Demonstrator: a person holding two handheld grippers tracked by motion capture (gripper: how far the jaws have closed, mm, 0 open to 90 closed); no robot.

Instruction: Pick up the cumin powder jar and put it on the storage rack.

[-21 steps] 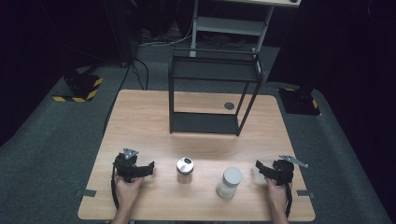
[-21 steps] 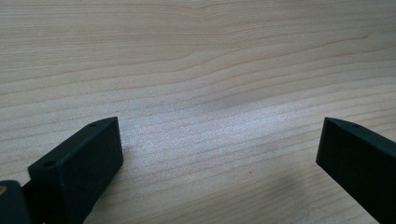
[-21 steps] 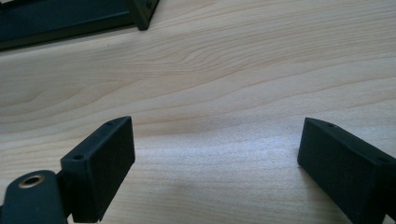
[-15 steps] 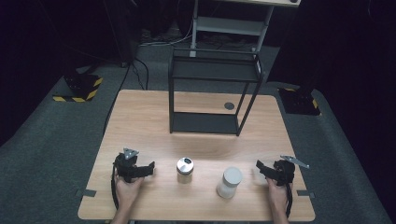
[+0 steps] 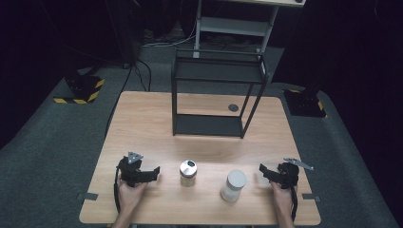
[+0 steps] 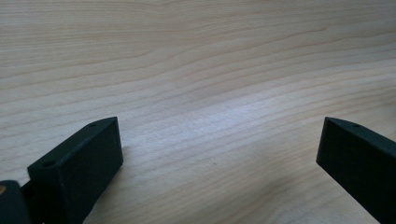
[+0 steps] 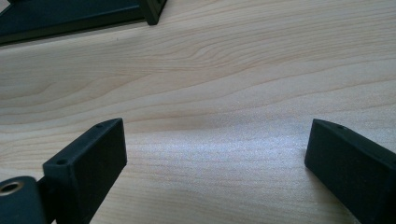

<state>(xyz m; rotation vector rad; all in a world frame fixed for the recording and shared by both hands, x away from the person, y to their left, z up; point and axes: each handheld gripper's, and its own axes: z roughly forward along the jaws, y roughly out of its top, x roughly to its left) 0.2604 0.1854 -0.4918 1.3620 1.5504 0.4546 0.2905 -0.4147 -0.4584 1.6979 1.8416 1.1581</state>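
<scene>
Two small jars stand near the table's front edge: one with a silver lid (image 5: 188, 172) left of centre and a white one (image 5: 234, 185) to its right. My left gripper (image 5: 153, 172) rests on the wood left of the silver-lidded jar, pointing toward it. Its jaws stand wide apart with bare wood between them (image 6: 219, 135). My right gripper (image 5: 264, 171) lies right of the white jar, aimed at it. It is open too (image 7: 215, 140), with nothing between its fingers. Neither gripper touches a jar.
A black two-level metal shelf frame (image 5: 216, 95) stands at the middle back of the wooden table (image 5: 142, 123); its base corner (image 7: 154, 11) appears in the right gripper view. A dark round grommet (image 5: 233, 108) sits in the tabletop. Grey carpet surrounds the table.
</scene>
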